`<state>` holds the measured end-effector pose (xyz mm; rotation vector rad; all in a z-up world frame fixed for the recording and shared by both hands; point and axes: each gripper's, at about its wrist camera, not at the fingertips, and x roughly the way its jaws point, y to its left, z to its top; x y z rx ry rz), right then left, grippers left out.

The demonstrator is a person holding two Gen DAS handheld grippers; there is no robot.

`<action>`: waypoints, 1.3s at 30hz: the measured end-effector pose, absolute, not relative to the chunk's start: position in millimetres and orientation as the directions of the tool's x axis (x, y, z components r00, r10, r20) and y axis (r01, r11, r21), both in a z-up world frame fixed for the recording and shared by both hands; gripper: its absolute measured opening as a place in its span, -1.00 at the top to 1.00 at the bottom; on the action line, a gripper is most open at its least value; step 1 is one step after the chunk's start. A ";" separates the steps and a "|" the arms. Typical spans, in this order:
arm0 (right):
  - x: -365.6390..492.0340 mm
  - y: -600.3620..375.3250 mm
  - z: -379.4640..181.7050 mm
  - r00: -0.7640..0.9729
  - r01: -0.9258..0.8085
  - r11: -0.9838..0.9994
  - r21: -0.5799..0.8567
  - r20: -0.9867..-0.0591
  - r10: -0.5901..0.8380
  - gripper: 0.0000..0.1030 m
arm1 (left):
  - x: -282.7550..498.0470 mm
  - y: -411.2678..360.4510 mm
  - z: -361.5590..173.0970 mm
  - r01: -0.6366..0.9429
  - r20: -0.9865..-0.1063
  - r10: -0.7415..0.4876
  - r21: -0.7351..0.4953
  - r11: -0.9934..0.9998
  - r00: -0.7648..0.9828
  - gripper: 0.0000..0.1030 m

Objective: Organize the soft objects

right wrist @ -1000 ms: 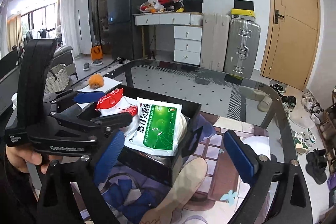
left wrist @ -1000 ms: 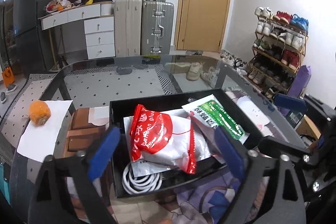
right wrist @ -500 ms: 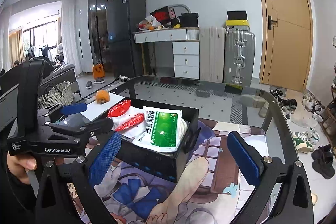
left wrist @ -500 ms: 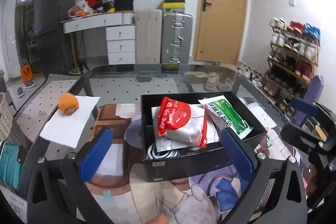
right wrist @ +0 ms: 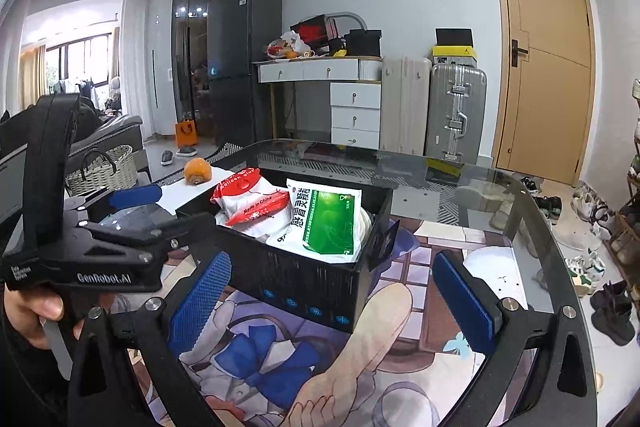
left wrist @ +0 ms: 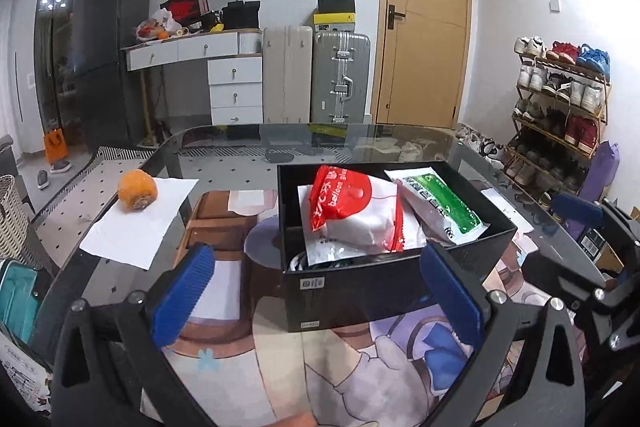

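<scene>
A black box [left wrist: 360, 287] stands on the glass table and shows in the right wrist view [right wrist: 304, 279] too. In it lie a red-and-white soft pack [left wrist: 352, 211] [right wrist: 252, 199], a green-and-white sachet [left wrist: 444, 207] [right wrist: 328, 223] and a white coil [left wrist: 296, 261], mostly hidden. My left gripper [left wrist: 316, 299] is open and empty, held back from the box's near side. My right gripper [right wrist: 332, 295] is open and empty in front of the box's corner. The left gripper also shows in the right wrist view [right wrist: 132, 203], left of the box.
An orange fruit [left wrist: 137, 191] lies on a white paper [left wrist: 136, 223] at the table's left. A printed mat [right wrist: 360, 359] covers the table under the box. A shoe rack [left wrist: 560, 107] stands at the right; suitcases [left wrist: 340, 75] and drawers stand behind.
Both grippers have pulled back and up from the box, which now looks smaller and farther. Both stay open and empty. The box contents have not moved.
</scene>
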<state>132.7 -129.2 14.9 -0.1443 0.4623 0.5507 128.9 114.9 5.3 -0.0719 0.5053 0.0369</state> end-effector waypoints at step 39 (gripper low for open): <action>133.6 -127.0 14.8 0.757 -0.531 0.848 -0.013 -0.458 0.466 -0.99 | 129.3 109.5 6.9 -0.054 -0.476 0.025 -0.047 0.997 0.879 -1.00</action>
